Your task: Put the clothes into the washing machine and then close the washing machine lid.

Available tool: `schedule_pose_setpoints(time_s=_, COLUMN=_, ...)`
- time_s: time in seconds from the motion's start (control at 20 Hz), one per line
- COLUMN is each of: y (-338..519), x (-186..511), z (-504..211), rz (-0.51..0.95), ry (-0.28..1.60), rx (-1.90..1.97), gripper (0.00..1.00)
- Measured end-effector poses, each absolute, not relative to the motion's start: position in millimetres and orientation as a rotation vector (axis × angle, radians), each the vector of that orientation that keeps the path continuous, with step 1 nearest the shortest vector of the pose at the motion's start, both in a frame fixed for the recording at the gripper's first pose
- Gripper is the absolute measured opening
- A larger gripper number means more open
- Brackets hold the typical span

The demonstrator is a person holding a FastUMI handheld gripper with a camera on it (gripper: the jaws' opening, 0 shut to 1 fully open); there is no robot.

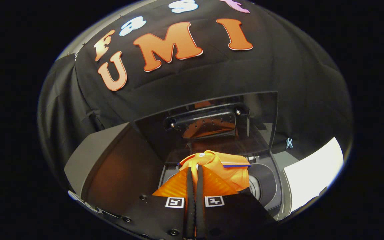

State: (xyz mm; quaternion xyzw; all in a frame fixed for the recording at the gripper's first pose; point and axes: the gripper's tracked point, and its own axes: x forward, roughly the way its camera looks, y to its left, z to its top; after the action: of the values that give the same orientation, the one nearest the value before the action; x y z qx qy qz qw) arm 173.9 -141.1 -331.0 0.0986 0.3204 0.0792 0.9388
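Tongs (194, 171) sat nearest the camera, both fingers (189, 196) pressed nearly together and pinching a fold of the orange garment (223, 166), which bunched up just ahead of the tips toward 12 o'clock. Garment, a shirt-like piece with a dark stripe on its trim, hung over the open mouth of the washing machine (272, 186), not yet dropped; the drum opening (262, 186) showed at 3 o'clock from the fingertips. Washing machine lid (262, 120) stood raised behind the garment at 12 o'clock, glossy, with an orange reflection in it. White sheet (312, 173) lay farther out at 3 o'clock, beside the machine. Judged progress: loading step mid-way, cloth carried over the tub but unreleased; left to do were release into the drum, then lid closing. Whether other clothes were inside could not be told.
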Motion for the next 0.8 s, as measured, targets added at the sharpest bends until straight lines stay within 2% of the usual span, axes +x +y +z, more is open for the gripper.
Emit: schedule_pose_setpoints(time_s=0.8, y=-158, x=191, z=-508, rz=0.086, ry=0.904, rx=0.182, gripper=0.09)
